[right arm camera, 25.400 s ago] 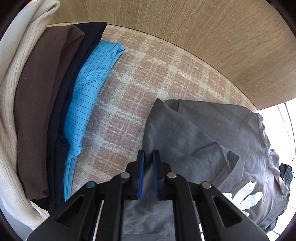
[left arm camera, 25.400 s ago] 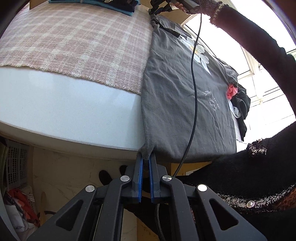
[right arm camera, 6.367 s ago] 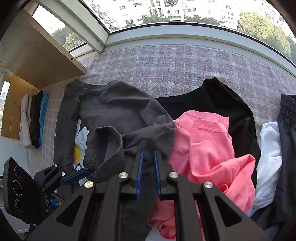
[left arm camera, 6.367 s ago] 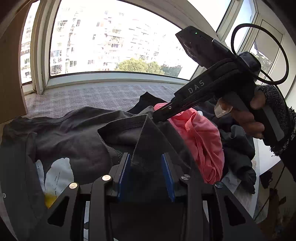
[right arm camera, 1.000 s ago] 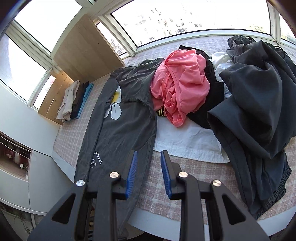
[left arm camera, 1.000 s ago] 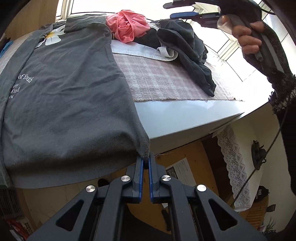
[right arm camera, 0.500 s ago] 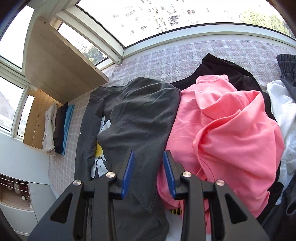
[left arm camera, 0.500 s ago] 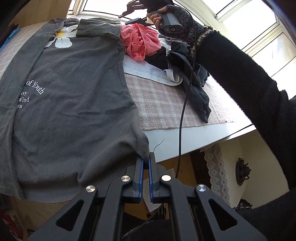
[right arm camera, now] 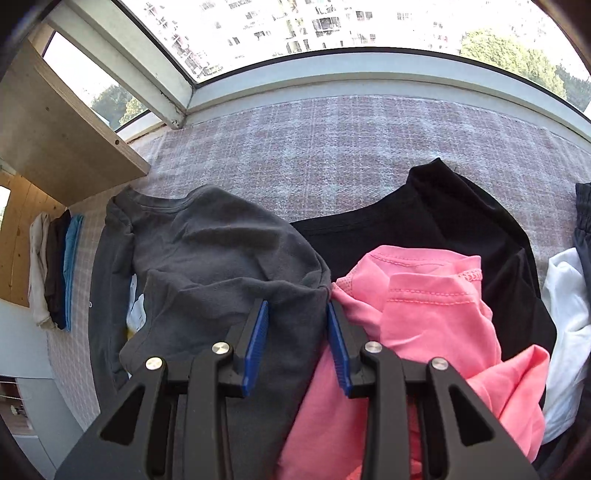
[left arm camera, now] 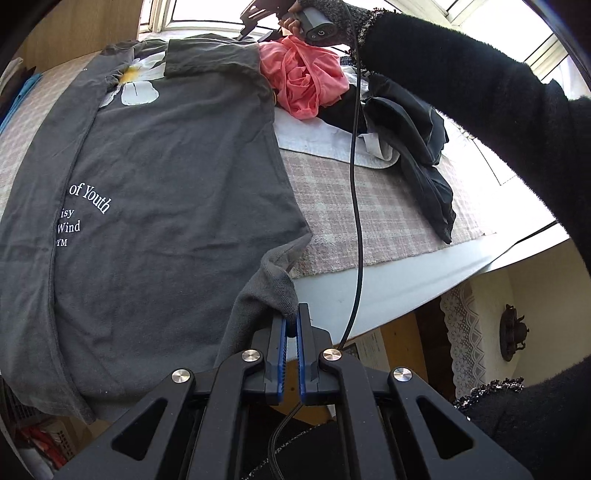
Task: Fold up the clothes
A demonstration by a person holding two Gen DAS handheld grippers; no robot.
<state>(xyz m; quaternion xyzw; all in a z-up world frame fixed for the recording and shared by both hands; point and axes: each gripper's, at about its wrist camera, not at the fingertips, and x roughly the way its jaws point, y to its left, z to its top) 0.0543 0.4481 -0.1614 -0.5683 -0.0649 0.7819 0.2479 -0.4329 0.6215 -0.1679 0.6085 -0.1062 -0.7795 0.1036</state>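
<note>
Left wrist: grey T-shirt (left arm camera: 177, 192) flat, sleeve folded inward, daisy print.

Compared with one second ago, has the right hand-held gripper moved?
Yes. The right hand-held gripper has moved toward the window and down, now straddling the grey T-shirt edge beside the pink garment.

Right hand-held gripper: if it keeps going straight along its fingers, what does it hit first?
Most likely the folded shoulder of the grey T-shirt, lying between the open jaws of the right hand-held gripper. The pink garment borders its right finger; depth is unclear.
</note>
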